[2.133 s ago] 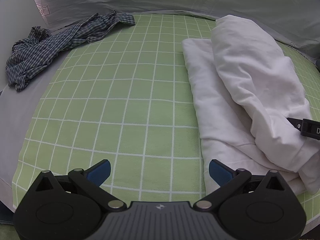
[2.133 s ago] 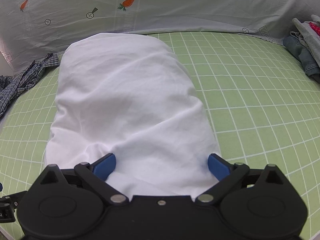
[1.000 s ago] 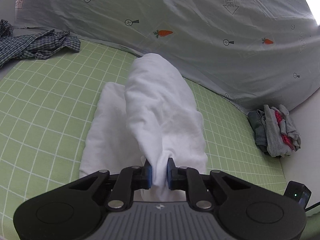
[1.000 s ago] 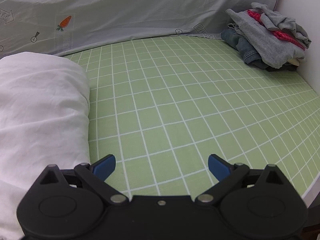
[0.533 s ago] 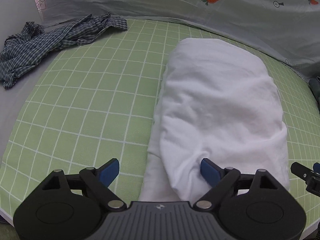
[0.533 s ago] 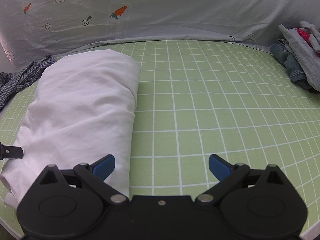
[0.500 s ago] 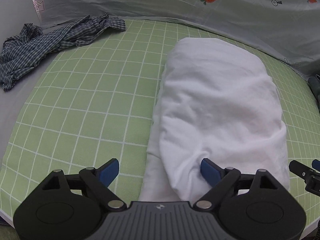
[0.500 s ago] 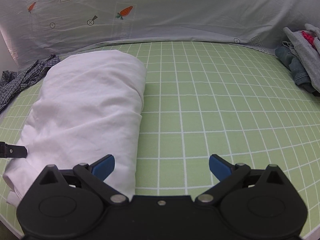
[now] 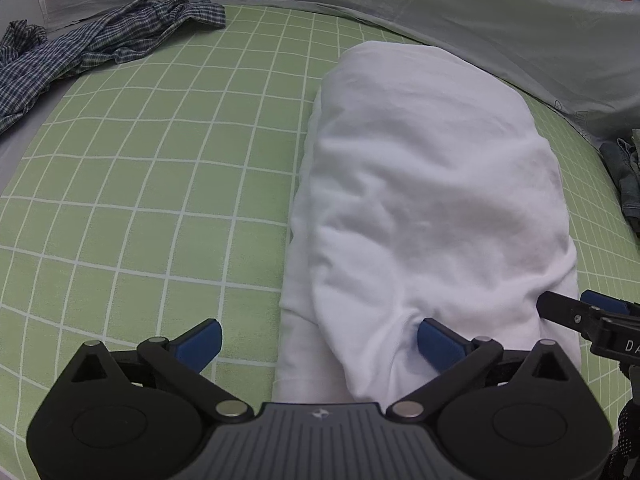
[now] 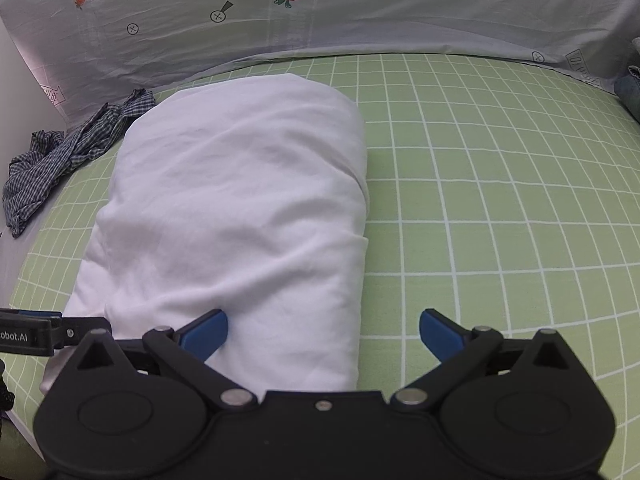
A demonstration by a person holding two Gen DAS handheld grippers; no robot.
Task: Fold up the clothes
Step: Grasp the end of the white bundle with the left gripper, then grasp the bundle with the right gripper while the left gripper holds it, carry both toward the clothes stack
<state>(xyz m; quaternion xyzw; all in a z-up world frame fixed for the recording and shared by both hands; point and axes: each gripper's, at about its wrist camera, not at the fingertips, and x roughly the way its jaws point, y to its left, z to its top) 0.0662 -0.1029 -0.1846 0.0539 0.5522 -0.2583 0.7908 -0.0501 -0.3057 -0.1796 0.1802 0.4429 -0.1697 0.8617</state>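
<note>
Left wrist | one white garment [image 9: 432, 200] | one plaid shirt [image 9: 92, 44] | both grippers [image 9: 318, 340] [image 10: 323, 330] released

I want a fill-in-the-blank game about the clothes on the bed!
1. The folded garment between the grippers is coloured ____.
2. The left gripper and the right gripper both have their jaws ____.
3. The crumpled shirt near the bed's far edge has a ____ pattern.
4. The grey sheet behind the bed is printed with orange ____.

Missing words: white; open; checked; carrots
</note>
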